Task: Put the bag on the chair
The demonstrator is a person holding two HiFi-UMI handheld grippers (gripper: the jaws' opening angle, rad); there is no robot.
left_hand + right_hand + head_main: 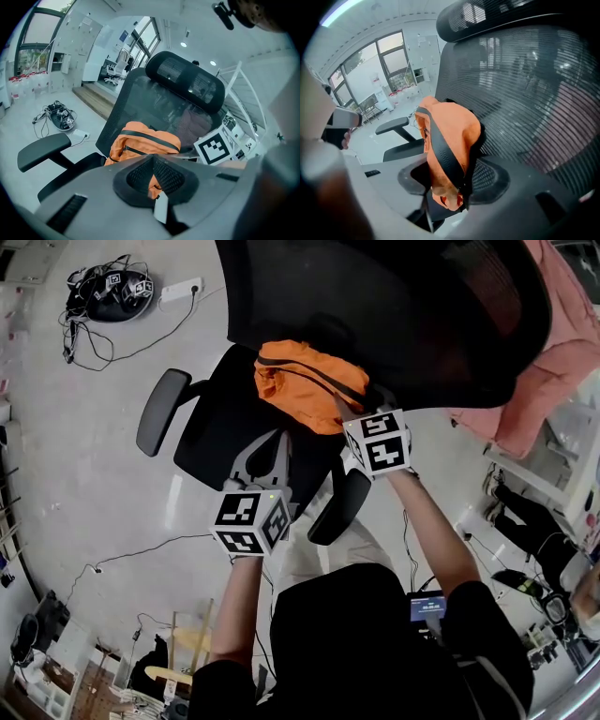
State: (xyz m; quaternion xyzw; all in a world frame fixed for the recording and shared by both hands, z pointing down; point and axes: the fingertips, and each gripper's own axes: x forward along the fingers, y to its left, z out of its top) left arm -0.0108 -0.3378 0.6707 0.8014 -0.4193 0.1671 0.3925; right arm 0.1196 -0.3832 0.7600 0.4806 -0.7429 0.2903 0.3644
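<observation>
Over the rear of the chair's [214, 432] black seat, close against the mesh backrest [394, 315], sits the orange bag [298, 381]; whether its underside bears fully on the cushion cannot be made out. The right tongs [451, 183] are clamped on the bag's near end, with orange cloth and a black strap [443, 150] bunched between the two mesh pads, and the strap runs up over the bag from there. The left tongs [153, 163] reach in from the seat's front edge; their pads meet at the tips, and a sliver of orange fabric with a small white tag [160, 208] shows pinched in the slit between them, so they too appear closed on the bag, at its lower edge. In the left gripper view a dark zip line crosses the bag's face, and nothing of its contents can be seen. One armrest [161, 411] stands out to the left of the seat and the other [339, 505] lies just under the right tongs' marker cube. Pink cloth [553, 352] hangs beyond the backrest on the right. On the pale floor, well apart from the chair, lies a dark shallow tray [111, 294] holding marker cubes and a tangle of black cables, with a white power strip [180, 289] just beside it.
</observation>
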